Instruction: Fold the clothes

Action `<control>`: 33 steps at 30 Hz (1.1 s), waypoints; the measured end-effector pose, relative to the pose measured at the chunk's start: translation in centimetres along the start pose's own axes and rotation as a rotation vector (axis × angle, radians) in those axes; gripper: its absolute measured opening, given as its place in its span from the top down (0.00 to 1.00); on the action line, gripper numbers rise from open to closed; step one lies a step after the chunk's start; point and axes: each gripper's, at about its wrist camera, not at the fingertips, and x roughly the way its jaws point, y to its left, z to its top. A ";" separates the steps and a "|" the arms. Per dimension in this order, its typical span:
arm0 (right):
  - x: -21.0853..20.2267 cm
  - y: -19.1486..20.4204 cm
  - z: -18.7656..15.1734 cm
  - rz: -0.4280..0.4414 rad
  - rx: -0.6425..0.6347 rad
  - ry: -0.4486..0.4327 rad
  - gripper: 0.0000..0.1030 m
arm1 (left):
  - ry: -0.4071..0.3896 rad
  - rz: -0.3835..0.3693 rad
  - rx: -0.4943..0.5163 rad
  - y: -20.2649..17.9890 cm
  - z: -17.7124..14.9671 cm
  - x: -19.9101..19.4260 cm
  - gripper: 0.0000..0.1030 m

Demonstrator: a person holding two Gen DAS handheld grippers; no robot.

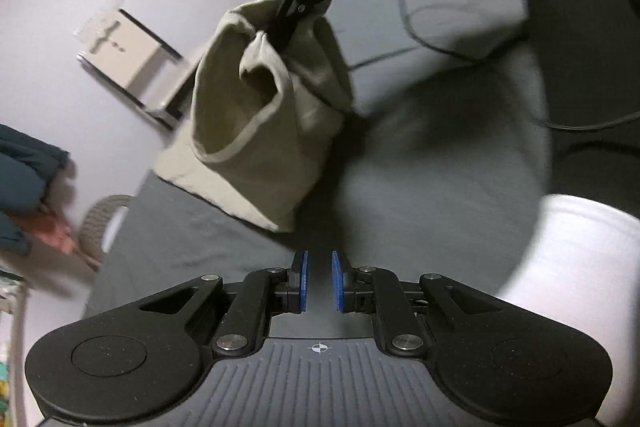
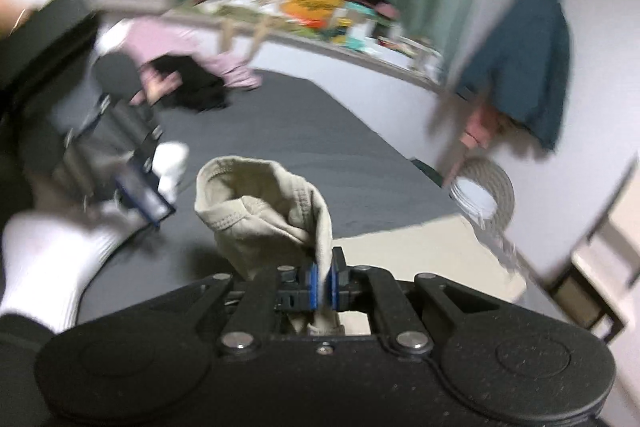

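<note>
Right wrist: claw (image 2: 323, 287) pinching raised beige garment (image 2: 260, 211).

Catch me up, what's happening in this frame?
A person with a handheld gripper in each hand is partway through folding clothes on a bed with a dark grey sheet. The right gripper is shut on a beige garment, lifting it so it hangs bunched above the bed. The left gripper is open and empty, a little away from the cloth. More clothes, pink and black, lie in a pile at the far end. Both views are motion-blurred.
</note>
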 end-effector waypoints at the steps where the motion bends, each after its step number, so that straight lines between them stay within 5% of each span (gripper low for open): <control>1: 0.0 -0.8 0.0 -0.005 0.040 -0.009 0.94 | -0.009 0.020 -0.006 0.3 0.3 0.5 0.88; 5: 0.5 -4.0 -0.2 0.000 0.168 -0.041 0.94 | -0.068 0.042 -0.066 2.5 1.2 2.3 0.87; 9: 2.0 -7.0 -0.7 0.052 0.236 -0.051 0.94 | -0.144 -0.037 -0.163 5.6 2.3 4.1 0.87; 14: 4.4 -11.8 -1.3 0.162 0.312 -0.038 0.94 | -0.213 -0.227 -0.446 10.7 1.2 7.6 0.87; 18: 7.1 -15.6 -2.5 0.167 0.439 -0.059 0.92 | -0.187 -0.238 -0.661 14.0 -0.5 10.5 0.87; 21: 9.7 -17.4 -4.3 0.058 0.590 -0.043 0.56 | -0.146 -0.193 -0.742 15.3 -1.6 11.7 0.87; 26: 9.5 -18.0 -6.7 -0.028 0.744 -0.004 0.56 | -0.123 -0.164 -0.796 15.0 -2.9 11.4 0.87; 30: 7.8 -16.8 -6.2 0.048 0.839 0.085 0.56 | -0.157 -0.271 -0.897 14.8 -3.8 11.2 0.87; 33: 7.5 -15.3 -6.4 0.068 0.920 0.143 0.56 | -0.149 -0.283 -0.949 14.3 -4.1 11.0 0.87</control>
